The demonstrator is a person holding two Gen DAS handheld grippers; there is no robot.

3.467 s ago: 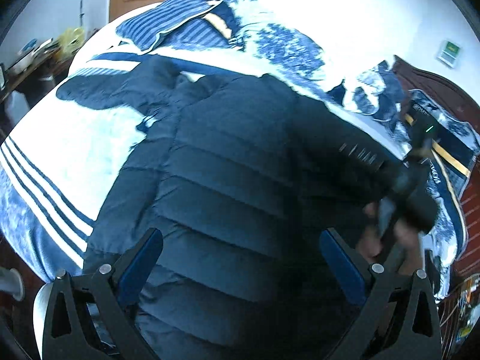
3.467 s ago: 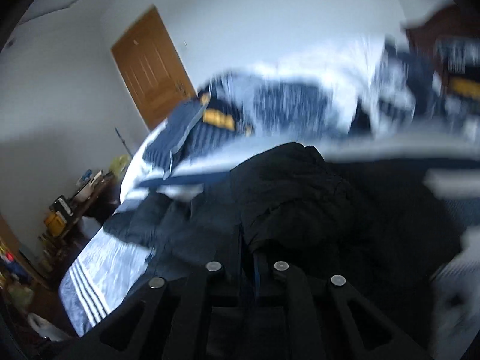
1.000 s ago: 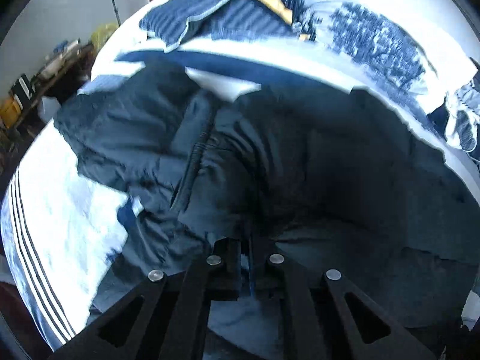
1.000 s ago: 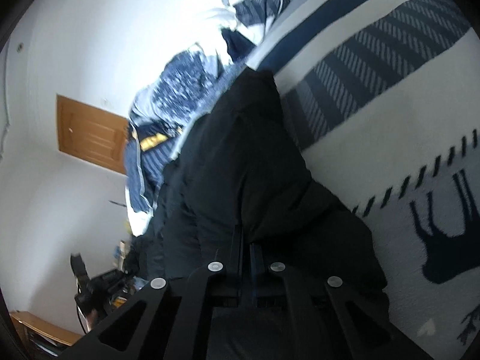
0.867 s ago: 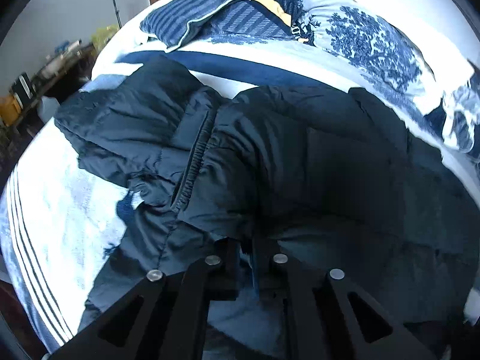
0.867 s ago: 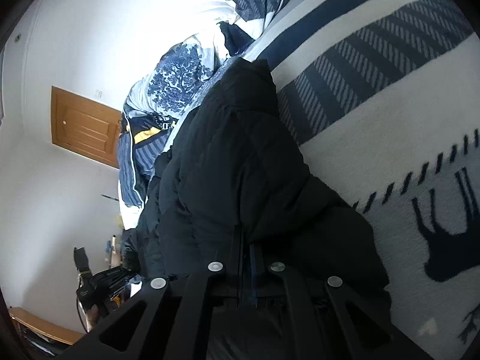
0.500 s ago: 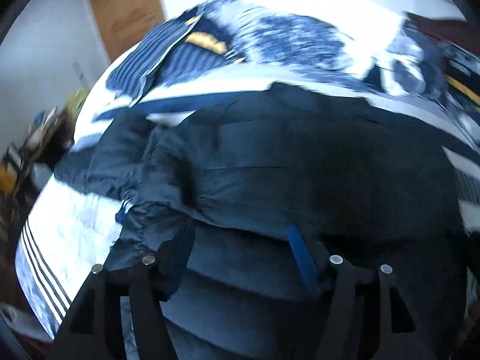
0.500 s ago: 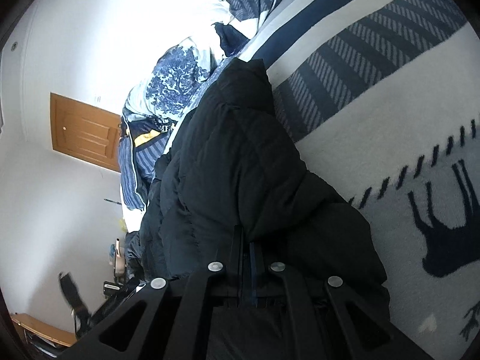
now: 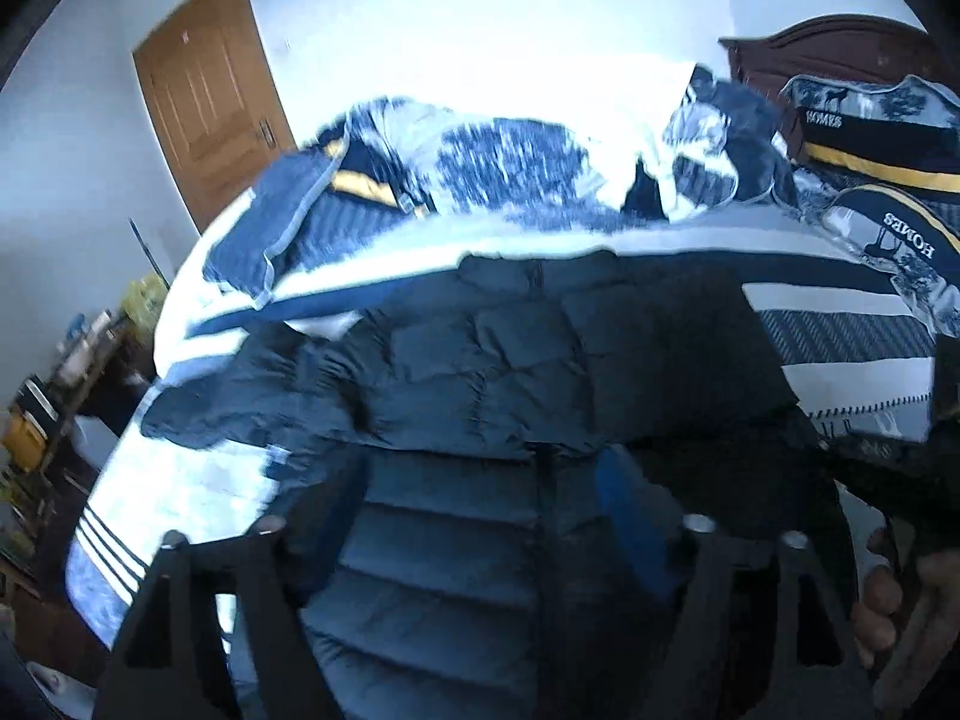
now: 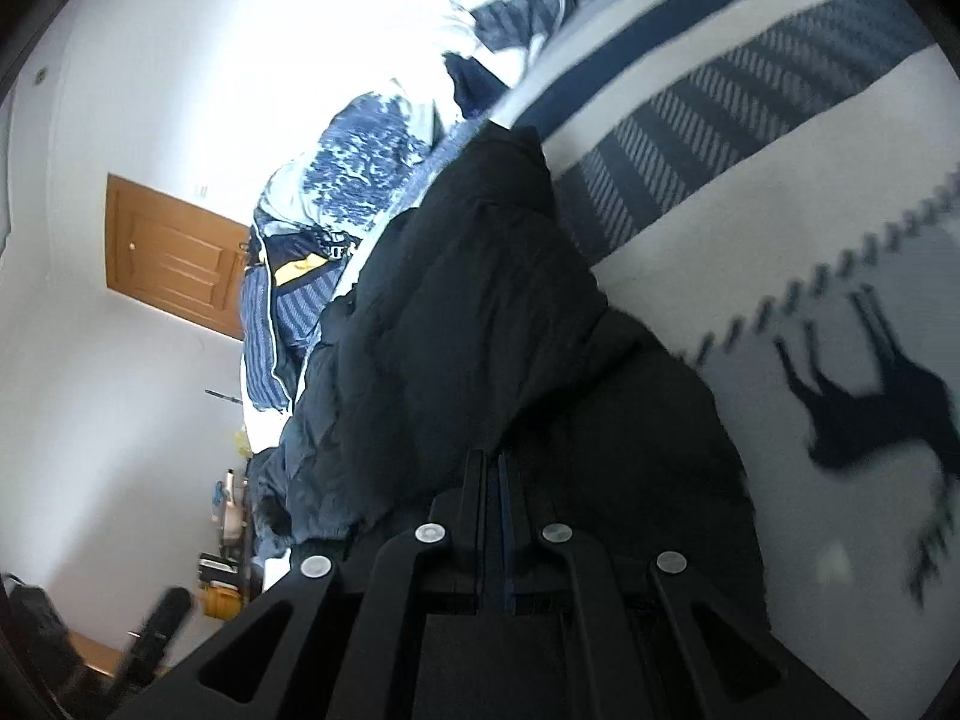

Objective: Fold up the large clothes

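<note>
A dark navy quilted puffer jacket point(image 9: 528, 372) lies spread on the bed, one part folded over across its middle. My left gripper point(image 9: 480, 492) is open above its lower part, blue pads apart, holding nothing. My right gripper point(image 10: 495, 468) is shut on a fold of the jacket point(image 10: 480, 312) at its right side, holding it close to the patterned bedspread point(image 10: 780, 240). The right hand and its gripper handle show at the right edge of the left wrist view point(image 9: 900, 588).
The bed carries a white and navy striped bedspread point(image 9: 840, 324), blue patterned pillows and bedding point(image 9: 510, 168) at the far side, and a dark wooden headboard point(image 9: 828, 42). A wooden door point(image 9: 204, 90) and a cluttered side table point(image 9: 54, 372) stand at left.
My left gripper has let go of the jacket fold, opened, and drawn back and up. My right gripper stays shut on the jacket at nearly the same place.
</note>
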